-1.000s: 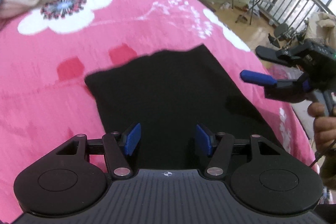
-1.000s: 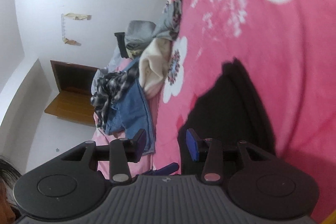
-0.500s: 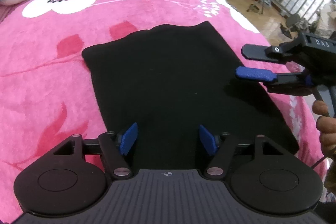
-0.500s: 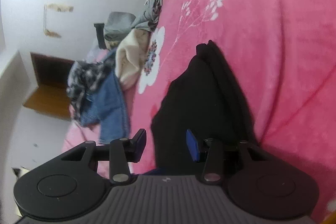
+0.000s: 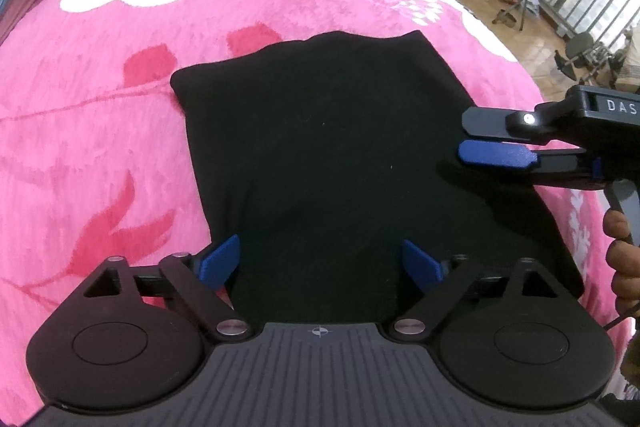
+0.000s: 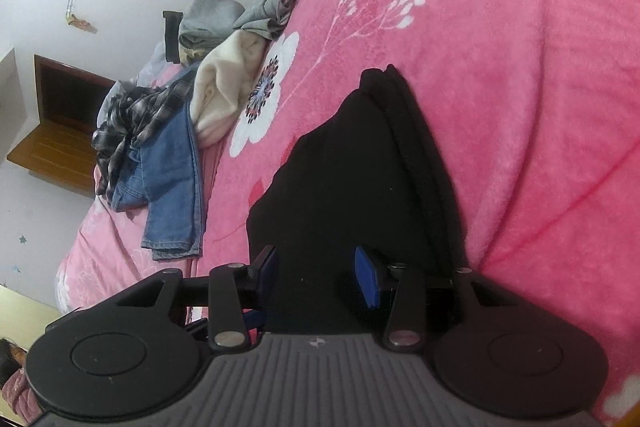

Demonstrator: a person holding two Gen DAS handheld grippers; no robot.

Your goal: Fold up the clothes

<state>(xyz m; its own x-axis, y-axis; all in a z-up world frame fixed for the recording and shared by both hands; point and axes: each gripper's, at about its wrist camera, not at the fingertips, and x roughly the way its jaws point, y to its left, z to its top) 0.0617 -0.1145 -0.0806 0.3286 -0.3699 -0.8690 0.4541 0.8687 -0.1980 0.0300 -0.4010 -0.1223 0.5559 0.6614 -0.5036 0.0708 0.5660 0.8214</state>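
A folded black cloth (image 5: pixel 328 155) is laid flat on the pink blanket (image 5: pixel 100 147). The left gripper (image 5: pixel 320 263) is being spread wider just over the cloth's near edge, pinching nothing. The right gripper (image 6: pixel 316 275) is held partly spread at the cloth's side, empty.

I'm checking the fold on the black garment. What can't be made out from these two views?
- Left wrist view: the black garment's near edge is hidden behind the left gripper, whose jaws are opening.
- Right wrist view: its near end is hidden behind the right gripper.
- Both views: dark fabric hides layers and garment type.

L gripper (image 5: pixel 320 261) jaws opening wider over black garment (image 5: pixel 328 147), nothing between pads.
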